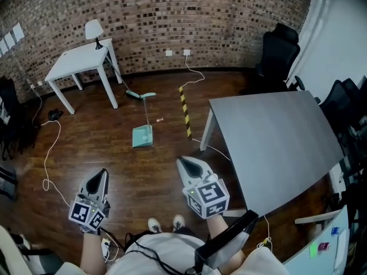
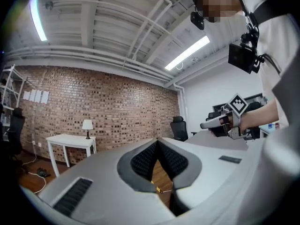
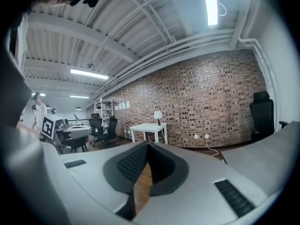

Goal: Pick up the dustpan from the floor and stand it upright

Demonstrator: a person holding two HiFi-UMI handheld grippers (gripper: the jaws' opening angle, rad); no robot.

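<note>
The teal dustpan [image 1: 143, 136] lies flat on the wooden floor, its long thin handle [image 1: 147, 110] running away toward the brick wall. Both grippers hang well short of it, near the person's feet. My left gripper [image 1: 103, 173] points forward at the lower left, its jaws closed together with nothing between them [image 2: 157, 142]. My right gripper [image 1: 183, 162] is to the right of it, nearer the grey table, also shut and empty [image 3: 148, 146]. The dustpan shows in neither gripper view.
A large grey table [image 1: 275, 142] stands right of my right gripper. A white table [image 1: 80, 59] with a lamp [image 1: 94, 30] stands by the brick wall. A yellow-black strip [image 1: 184, 110] and cables [image 1: 50, 148] lie on the floor. Black chairs [image 1: 278, 53] stand at the far right.
</note>
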